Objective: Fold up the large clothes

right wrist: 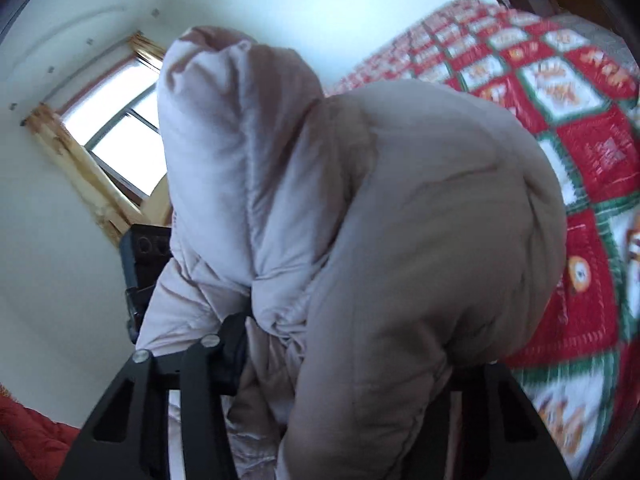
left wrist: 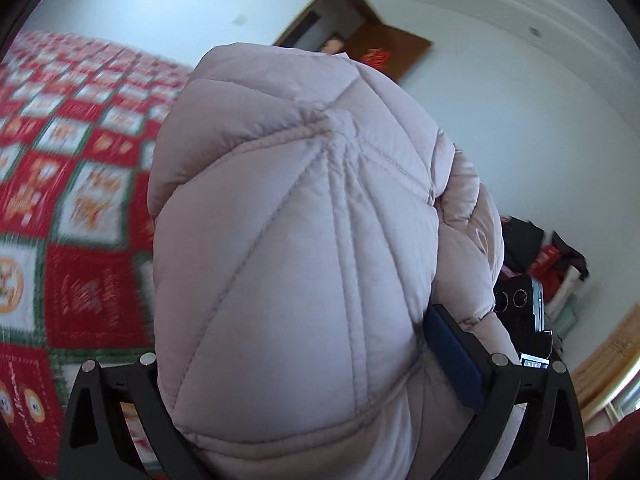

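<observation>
A pale pink quilted puffer jacket [left wrist: 296, 248] fills the left wrist view and bulges up between my left gripper's [left wrist: 304, 364] black fingers, which are shut on it. The same jacket [right wrist: 400, 240] fills the right wrist view, where my right gripper [right wrist: 344, 356] is shut on a bunched fold. Both hold the jacket lifted above the bed. Part of the other gripper shows past the jacket in the left wrist view [left wrist: 520, 312] and in the right wrist view [right wrist: 140, 264].
A bed with a red, green and white patchwork quilt [left wrist: 68, 184] lies below, and it also shows in the right wrist view [right wrist: 580, 160]. A brown door [left wrist: 352, 28], a window with yellow curtains [right wrist: 108, 132], piled clothes [left wrist: 552, 264] and white walls surround it.
</observation>
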{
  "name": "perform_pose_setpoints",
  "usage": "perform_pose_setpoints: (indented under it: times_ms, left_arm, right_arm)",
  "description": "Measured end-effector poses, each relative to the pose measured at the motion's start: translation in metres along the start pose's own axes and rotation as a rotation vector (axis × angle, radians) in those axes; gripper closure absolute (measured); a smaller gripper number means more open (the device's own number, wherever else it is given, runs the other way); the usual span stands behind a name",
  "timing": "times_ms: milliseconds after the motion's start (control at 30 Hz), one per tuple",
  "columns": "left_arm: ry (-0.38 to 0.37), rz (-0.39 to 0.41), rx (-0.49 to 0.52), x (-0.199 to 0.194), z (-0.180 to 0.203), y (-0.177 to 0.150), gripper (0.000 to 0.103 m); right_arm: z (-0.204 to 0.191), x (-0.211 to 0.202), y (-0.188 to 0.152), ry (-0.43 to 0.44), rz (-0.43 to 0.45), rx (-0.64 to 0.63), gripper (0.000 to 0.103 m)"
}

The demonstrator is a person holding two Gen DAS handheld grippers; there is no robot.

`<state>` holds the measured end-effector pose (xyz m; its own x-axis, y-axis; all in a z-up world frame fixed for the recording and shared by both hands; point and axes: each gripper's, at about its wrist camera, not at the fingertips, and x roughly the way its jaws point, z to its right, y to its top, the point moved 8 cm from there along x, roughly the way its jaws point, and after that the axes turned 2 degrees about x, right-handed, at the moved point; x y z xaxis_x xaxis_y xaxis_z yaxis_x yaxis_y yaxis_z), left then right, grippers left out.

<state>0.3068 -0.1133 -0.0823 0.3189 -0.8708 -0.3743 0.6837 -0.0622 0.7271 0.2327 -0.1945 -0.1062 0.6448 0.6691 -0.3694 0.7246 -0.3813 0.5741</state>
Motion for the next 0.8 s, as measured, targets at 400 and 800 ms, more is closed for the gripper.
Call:
perform_pose_setpoints:
  times_ms: [400,800]
  left_arm:
    - [-0.389,-0.058,0.156,0.084,0.211,0.048,0.003]
    - [0.05,-0.353,0.2,0.294,0.169,-0.021,0.003]
  right_arm:
    - [-0.043,-0.234,0.048,-0.26,0.298,-0.084,0.05]
    - [0.176,-0.263,0.024,-0.355,0.282,0.279,0.051]
